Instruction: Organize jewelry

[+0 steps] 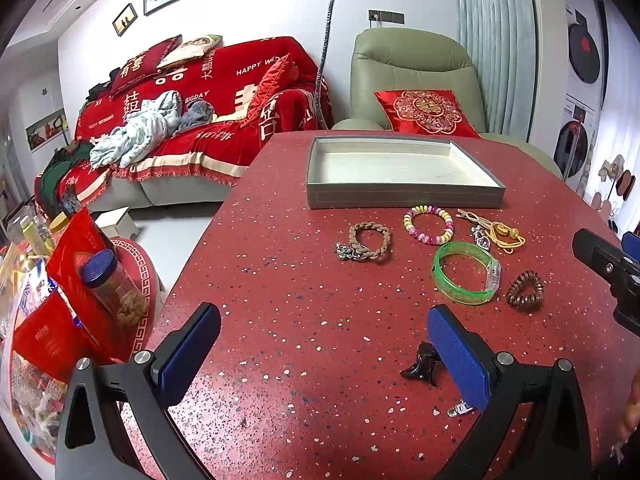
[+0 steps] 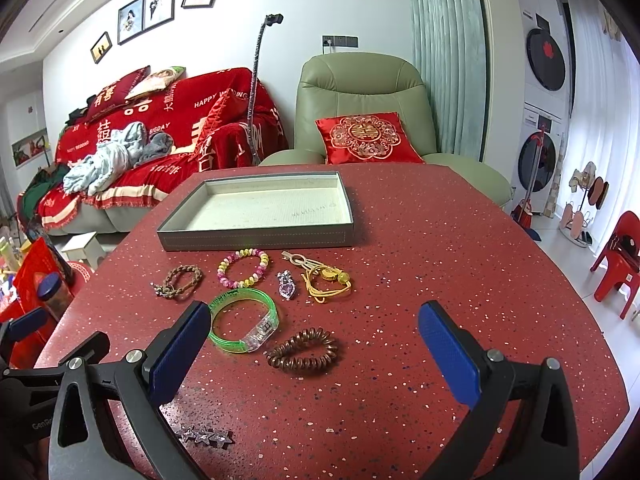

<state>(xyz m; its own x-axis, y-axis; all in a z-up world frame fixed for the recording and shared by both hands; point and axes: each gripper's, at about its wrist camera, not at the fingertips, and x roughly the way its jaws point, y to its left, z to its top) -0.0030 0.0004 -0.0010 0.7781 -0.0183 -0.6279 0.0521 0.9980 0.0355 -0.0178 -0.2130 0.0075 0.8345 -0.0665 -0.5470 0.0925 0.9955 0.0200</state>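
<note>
Fingers wide apart on both sides: the left gripper point(image 1: 324, 354) hovers low over the speckled red tabletop point(image 1: 280, 264) with nothing between its blue pads, and the right gripper point(image 2: 314, 350) is just as spread, holding nothing. Jewelry lies loose in front of the tray point(image 2: 256, 236), a shallow grey box with a pale lining. Nearest the tray, a bead bracelet point(image 2: 243, 268) in pink, yellow and white; left of it, a brown braided bracelet point(image 2: 180, 282) with a silver charm. Right of the beads, a yellow cord piece point(image 2: 326, 284) beside a beige clip point(image 2: 296, 259), and a small purple heart pendant point(image 2: 287, 286). Closer in, a translucent green bangle point(image 2: 244, 322) with a clear section, its left edge behind the right gripper's left finger, and a brown coil hair tie point(image 2: 302, 350) just beside it. A black claw clip point(image 1: 420, 364) sits by the left gripper's right finger, a small silver clip point(image 1: 460, 408) below it. A star clip point(image 2: 204, 436) lies near the right gripper's base.
</note>
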